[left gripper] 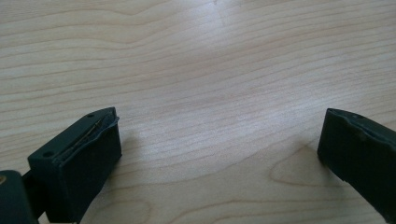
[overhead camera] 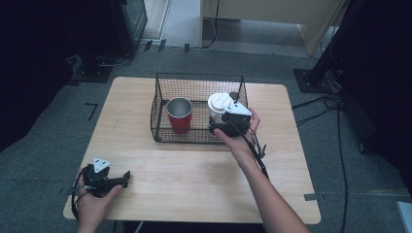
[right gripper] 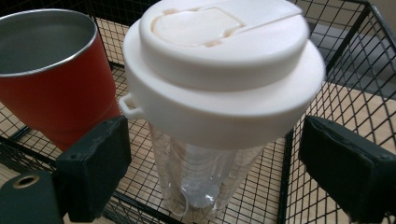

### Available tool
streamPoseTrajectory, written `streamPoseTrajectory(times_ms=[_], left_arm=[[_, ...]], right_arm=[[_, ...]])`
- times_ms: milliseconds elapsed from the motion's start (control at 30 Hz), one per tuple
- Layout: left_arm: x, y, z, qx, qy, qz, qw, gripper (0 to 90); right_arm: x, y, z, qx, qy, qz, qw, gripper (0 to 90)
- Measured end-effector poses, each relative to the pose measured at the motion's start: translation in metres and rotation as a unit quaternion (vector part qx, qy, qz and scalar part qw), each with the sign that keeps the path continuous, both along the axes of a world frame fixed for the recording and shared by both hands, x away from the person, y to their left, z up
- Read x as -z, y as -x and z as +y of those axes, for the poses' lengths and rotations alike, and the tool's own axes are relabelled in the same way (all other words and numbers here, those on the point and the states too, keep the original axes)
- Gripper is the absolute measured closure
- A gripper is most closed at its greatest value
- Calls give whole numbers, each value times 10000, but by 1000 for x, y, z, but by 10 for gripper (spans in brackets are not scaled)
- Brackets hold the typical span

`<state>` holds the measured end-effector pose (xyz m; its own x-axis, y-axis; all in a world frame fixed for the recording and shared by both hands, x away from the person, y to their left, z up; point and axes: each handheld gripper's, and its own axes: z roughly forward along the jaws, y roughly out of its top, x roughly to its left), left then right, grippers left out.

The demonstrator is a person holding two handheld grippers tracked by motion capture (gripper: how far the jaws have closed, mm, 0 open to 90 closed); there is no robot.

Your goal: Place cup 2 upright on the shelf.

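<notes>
The light wooden table (overhead camera: 194, 170) carries the black wire basket (overhead camera: 163, 97) at its far centre. Inside, your right gripper (right gripper: 210, 154) straddles the clear tumbler with white lid (right gripper: 219, 70), jaws apart, right of the red metal cup (right gripper: 51, 74). Your left gripper (left gripper: 219, 154) rests open, near left, clear of the work.

The high view looks down at the whole table (overhead camera: 194, 179). The right gripper view is very close to the basket (right gripper: 327, 84), which both views share.
</notes>
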<state>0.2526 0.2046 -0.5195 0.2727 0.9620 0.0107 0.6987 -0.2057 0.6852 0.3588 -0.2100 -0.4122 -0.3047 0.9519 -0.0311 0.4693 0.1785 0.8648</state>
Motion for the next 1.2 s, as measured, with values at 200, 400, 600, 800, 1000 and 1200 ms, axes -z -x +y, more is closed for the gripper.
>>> streamPoseTrajectory(times_ms=[200,400,600,800,1000,1200], left_arm=[[0,0,0,-2,3,-1,10000,0],[0,0,0,2,1,-1,10000,0],[0,0,0,1,0,-2,10000,0],[0,0,0,0,2,-3,10000,0],[0,0,0,0,1,0,10000,0],[0,0,0,1,1,0,10000,0]], right_arm=[[-1,8,-7,-32,19,-48,10000,92],[1,19,-17,-44,8,-69,10000,91],[2,31,-27,-133,-97,-107,9998,91],[2,45,-38,-189,-135,-150,9996,91],[6,56,-53,-166,-216,-154,9995,91],[15,70,-71,-133,-353,-185,9991,91]])
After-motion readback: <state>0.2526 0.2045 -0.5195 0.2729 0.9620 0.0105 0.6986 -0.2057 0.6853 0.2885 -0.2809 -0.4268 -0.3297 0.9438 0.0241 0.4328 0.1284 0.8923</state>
